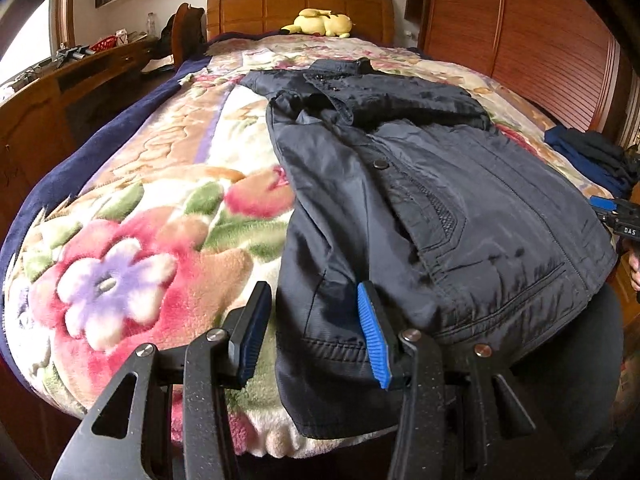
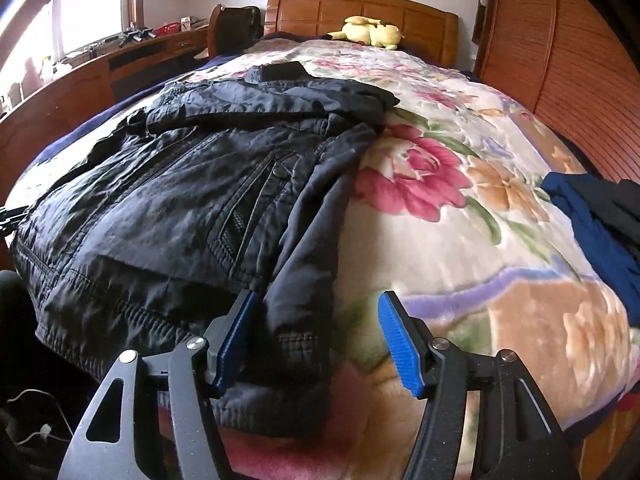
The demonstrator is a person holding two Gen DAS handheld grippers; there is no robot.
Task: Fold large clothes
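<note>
**Dark jacket flat on the bed, both tools over its sleeve cuffs**

My left tool point(image 1: 316, 332) stands partly open, its jaws apart over the near edge of the bed point(image 1: 132, 264). Between the jaws lies the cuff end of the jacket's left-hand sleeve point(image 1: 320, 344); I see the cloth in the gap, but the pads do not press on it.

My right tool point(image 2: 320, 340) is wider. Its left finger sits at the seam where the other sleeve point(image 2: 304, 280) meets the body of the jacket point(image 2: 160, 216); the sleeve's cuff lies in the gap and the right finger hangs over bare blanket point(image 2: 460, 240). Nothing is clamped there either.

The jacket is spread front-up on the flowered blanket, collar toward the wooden headboard point(image 1: 300, 8), hem at the near edge, both sleeves lying down along its sides. In the left wrist view my right tool shows at the far right edge, beside the hem.

A yellow plush toy point(image 1: 322, 23) rests by the headboard. A pile of dark blue clothes point(image 2: 596, 224) lies on the right side of the bed, well apart from the jacket.
</note>
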